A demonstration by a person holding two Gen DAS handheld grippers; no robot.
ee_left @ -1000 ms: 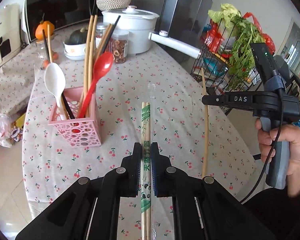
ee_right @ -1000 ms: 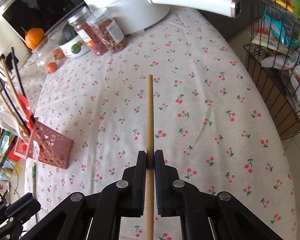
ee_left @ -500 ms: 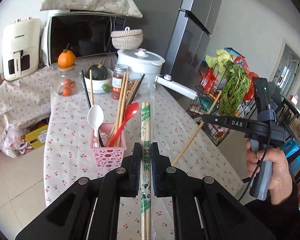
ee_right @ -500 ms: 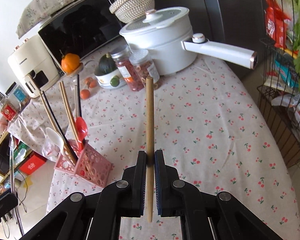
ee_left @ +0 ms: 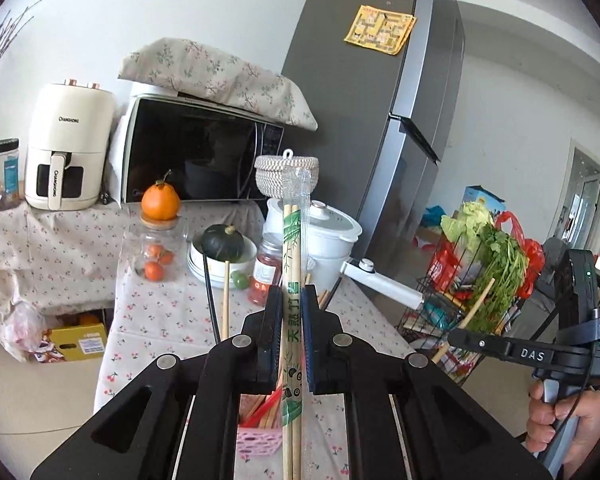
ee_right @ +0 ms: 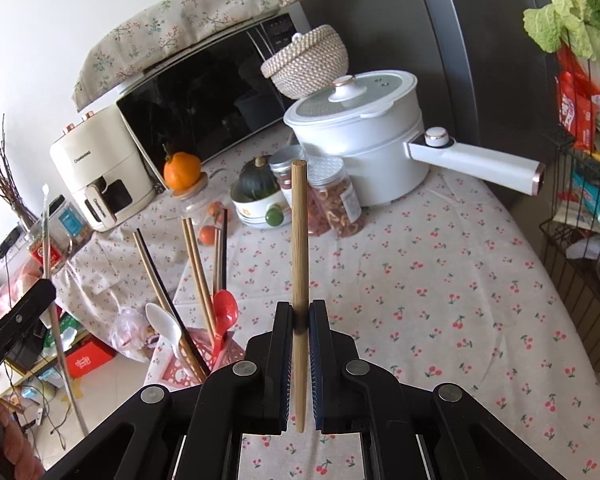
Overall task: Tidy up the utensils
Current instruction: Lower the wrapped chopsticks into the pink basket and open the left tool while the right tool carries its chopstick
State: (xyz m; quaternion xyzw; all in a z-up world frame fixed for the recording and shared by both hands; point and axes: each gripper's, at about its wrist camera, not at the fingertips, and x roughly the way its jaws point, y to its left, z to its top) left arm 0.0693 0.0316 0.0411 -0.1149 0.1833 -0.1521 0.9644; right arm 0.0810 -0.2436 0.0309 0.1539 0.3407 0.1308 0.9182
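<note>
Both grippers have tilted up since a second ago: we were looking down along the cherry-print tablecloth [ee_right: 440, 264], and now the far wall and the fridge fill the upper views. Our left gripper [ee_left: 291, 336] is clamped on the wrapped pair of chopsticks [ee_left: 293, 264], which stands nearly upright between the jaws, its plastic sleeve reaching up ahead of us. Our right gripper [ee_right: 300, 344] is closed on the single wooden chopstick [ee_right: 299, 240], also close to vertical, with its lower end just below the jaws.

The pink utensil basket [ee_right: 204, 360] sits down and to the left of the right gripper, and directly beneath the left one, where only its rim [ee_left: 258, 438] shows between the arms. It already holds a white spoon [ee_right: 162, 322], a red spoon [ee_right: 225, 306] and several chopsticks [ee_right: 196, 264] leaning outward.

To do this step well, we keep each stick upright, bring its lower end over an open gap in the basket and lower it straight before loosening the jaws. The leaning chopsticks and spoon handles crowd the opening, so a slanted entry would probably catch on them and could tip the light basket. From the left view we cannot quite tell how much free space remains inside.

Ahead of us stand the white pot [ee_right: 360, 136], spice jars [ee_right: 336, 200] and a bowl with a squash [ee_right: 260, 196], all well clear of the basket.
</note>
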